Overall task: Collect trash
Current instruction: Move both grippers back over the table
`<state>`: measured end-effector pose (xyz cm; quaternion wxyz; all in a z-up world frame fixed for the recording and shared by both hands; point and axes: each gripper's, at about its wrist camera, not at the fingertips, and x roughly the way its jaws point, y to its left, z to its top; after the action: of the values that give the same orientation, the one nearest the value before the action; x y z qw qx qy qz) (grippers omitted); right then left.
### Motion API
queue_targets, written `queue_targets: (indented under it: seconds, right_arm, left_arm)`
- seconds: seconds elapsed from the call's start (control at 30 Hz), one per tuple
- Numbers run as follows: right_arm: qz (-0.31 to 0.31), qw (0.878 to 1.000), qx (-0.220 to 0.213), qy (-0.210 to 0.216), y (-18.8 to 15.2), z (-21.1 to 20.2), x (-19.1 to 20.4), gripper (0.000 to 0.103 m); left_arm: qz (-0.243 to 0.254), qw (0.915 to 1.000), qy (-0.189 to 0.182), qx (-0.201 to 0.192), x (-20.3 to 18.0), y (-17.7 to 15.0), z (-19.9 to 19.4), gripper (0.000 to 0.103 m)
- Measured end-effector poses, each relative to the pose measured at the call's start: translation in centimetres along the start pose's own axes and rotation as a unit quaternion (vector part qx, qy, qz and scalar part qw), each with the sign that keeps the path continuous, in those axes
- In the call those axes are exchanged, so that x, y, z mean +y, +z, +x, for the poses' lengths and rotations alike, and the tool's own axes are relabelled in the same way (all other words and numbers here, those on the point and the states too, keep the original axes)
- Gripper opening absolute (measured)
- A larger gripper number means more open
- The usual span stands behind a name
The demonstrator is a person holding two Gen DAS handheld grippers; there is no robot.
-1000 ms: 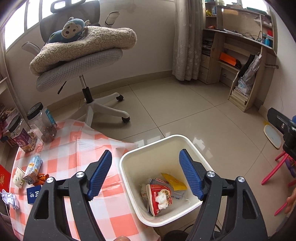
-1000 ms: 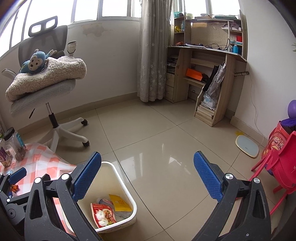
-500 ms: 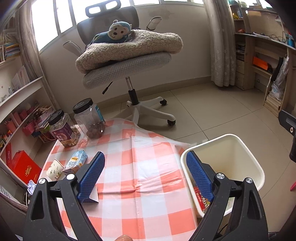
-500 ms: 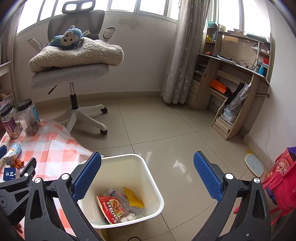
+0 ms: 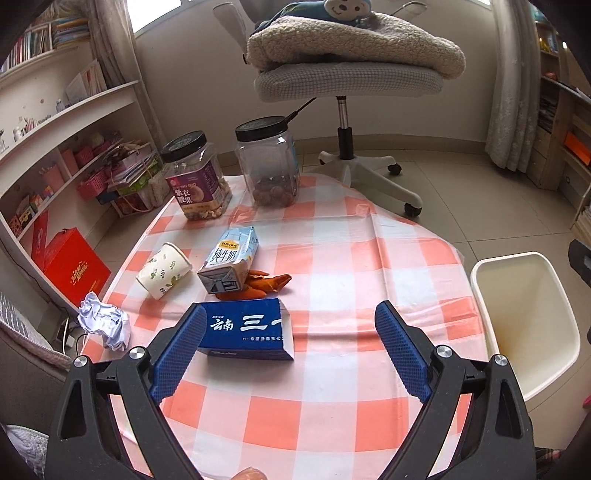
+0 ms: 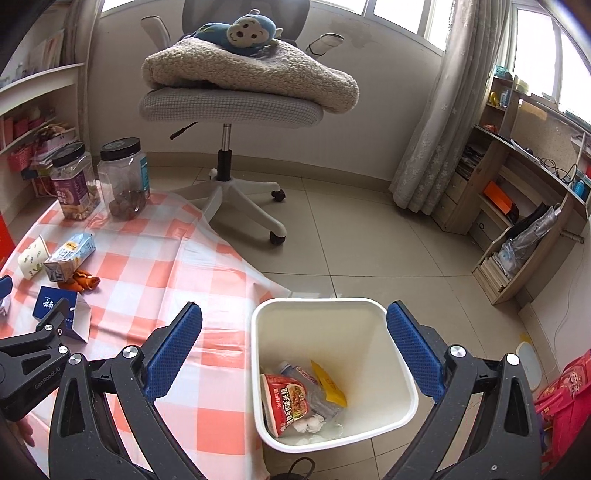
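Left gripper [image 5: 288, 347] hangs over the checked tablecloth [image 5: 332, 398] with its jaws spread wide, nothing between them gripped; the blue box [image 5: 245, 334] lies just ahead, its near left corner beside the left blue pad [image 5: 177, 354], though contact can't be made out. Right gripper [image 6: 293, 354] is just as wide apart and empty, poised above the white trash bin [image 6: 369, 306], which stands on the tiled floor hard against the cloth's edge. Down in the bin: a red noodle packet [image 6: 286, 402], a yellow wrapper [image 6: 330, 387], a clear plastic bottle [image 6: 299, 369] and crumpled white tissue [image 6: 310, 424]. Round the room now: an office chair [image 5: 347, 77] behind the table carries a folded fleece blanket [image 5: 354, 46] with a blue monkey toy [image 6: 245, 31] on top; shelves on the left, a curtain and wooden desk on the right. Back on the cloth, two black-lidded clear jars [image 5: 267, 162] stand side by side at the far edge. Nearer, a milk carton [image 5: 231, 260] lies on its side, a paper cup [image 5: 164, 269] tipped over just left of it, orange peel [image 5: 258, 286] touching the carton's near end, and a crumpled paper ball [image 5: 105, 325] at the left edge.
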<state>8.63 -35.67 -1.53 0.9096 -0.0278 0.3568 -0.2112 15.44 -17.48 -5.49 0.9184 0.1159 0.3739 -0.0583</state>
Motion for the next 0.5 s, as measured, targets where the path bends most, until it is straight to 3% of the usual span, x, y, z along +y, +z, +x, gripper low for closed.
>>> queue_targets:
  seconds: [0.2, 0.5]
  right_arm:
    - [-0.011, 0.999, 0.032, 0.036, 0.3, 1.5, 4.7, 0.096]
    - [-0.052, 0.995, 0.039, 0.070, 0.3, 2.2, 11.0, 0.096]
  left_arm:
    - [-0.034, 0.9986, 0.011, 0.038, 4.4, -1.1, 1.8, 0.090]
    - [-0.083, 0.9929, 0.035, 0.078, 10.6, -2.9, 3.6, 0.090]
